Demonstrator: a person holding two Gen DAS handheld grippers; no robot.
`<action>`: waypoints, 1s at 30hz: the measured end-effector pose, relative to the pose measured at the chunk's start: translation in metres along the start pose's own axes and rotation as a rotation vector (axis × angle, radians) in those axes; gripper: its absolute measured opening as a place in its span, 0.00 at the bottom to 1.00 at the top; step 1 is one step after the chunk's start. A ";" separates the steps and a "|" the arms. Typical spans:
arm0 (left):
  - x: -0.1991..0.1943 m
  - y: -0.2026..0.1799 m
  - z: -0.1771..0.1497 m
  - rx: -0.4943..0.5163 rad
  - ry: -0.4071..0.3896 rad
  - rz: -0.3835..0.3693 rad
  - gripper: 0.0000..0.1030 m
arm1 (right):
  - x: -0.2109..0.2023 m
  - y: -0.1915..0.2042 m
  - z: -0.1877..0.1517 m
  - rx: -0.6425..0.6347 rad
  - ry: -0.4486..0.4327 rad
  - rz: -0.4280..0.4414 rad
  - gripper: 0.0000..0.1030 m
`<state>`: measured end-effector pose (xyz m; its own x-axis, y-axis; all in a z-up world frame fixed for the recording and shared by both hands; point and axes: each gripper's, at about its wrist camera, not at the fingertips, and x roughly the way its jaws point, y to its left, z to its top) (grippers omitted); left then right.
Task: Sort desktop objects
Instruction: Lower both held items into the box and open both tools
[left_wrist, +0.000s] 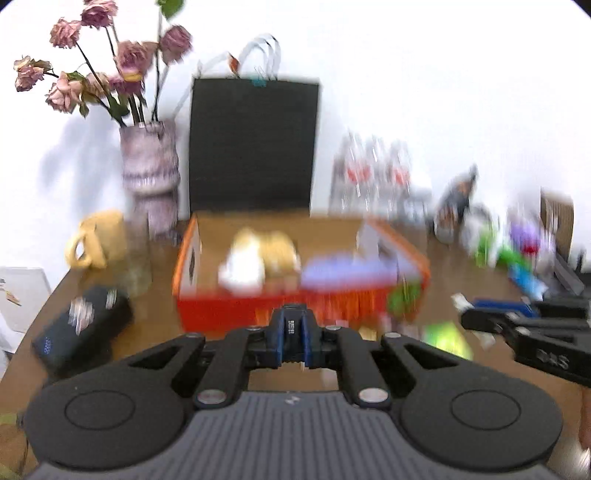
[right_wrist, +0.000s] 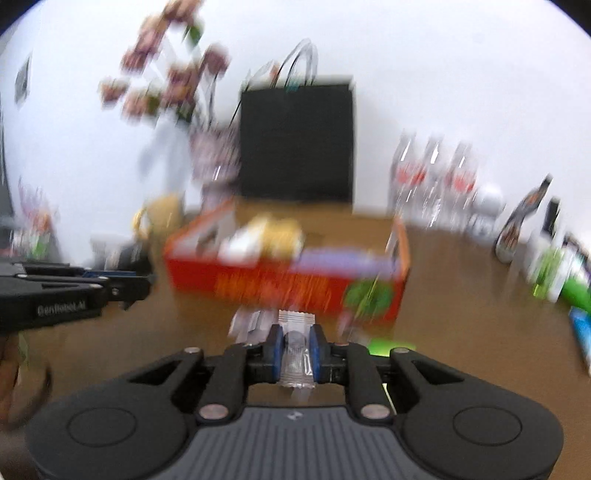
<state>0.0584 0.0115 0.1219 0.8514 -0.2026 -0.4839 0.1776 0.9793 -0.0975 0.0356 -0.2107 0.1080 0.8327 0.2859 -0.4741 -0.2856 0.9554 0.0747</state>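
An orange cardboard box (left_wrist: 229, 314) stands open on the wooden desk just beyond both grippers, with white, yellow and purple items blurred inside it. My left gripper (left_wrist: 293, 332) hangs above the desk in front of the box, jaws together, and nothing shows between its blue pads. In the right wrist view the box (right_wrist: 258, 284) lies ahead, and my right gripper (right_wrist: 296, 334) is shut on a small clear plastic packet (right_wrist: 295, 350) with a crimped end. Each gripper appears at the edge of the other's view, lifted off the desk.
Along the wall stand a black paper bag (left_wrist: 251, 144), a vase of dried roses (left_wrist: 149, 166), a yellow mug (left_wrist: 98, 240) and clear bottles (left_wrist: 373, 173). A black box (left_wrist: 81, 328) lies at the left. Green and purple clutter (left_wrist: 517, 247) is at the right, and a green packet (left_wrist: 447, 338) lies in front of the box.
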 end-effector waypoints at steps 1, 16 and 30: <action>0.014 0.006 0.018 -0.039 0.025 -0.033 0.10 | 0.002 -0.007 0.016 0.013 -0.014 0.010 0.13; 0.273 0.006 0.115 -0.254 0.308 -0.075 0.10 | 0.261 -0.089 0.126 0.126 0.309 -0.104 0.13; 0.267 -0.009 0.105 -0.144 0.368 -0.013 0.60 | 0.249 -0.089 0.118 0.119 0.363 -0.138 0.48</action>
<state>0.3365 -0.0516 0.0851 0.6111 -0.2261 -0.7586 0.0938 0.9723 -0.2143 0.3246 -0.2160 0.0863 0.6315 0.1306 -0.7643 -0.1087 0.9909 0.0795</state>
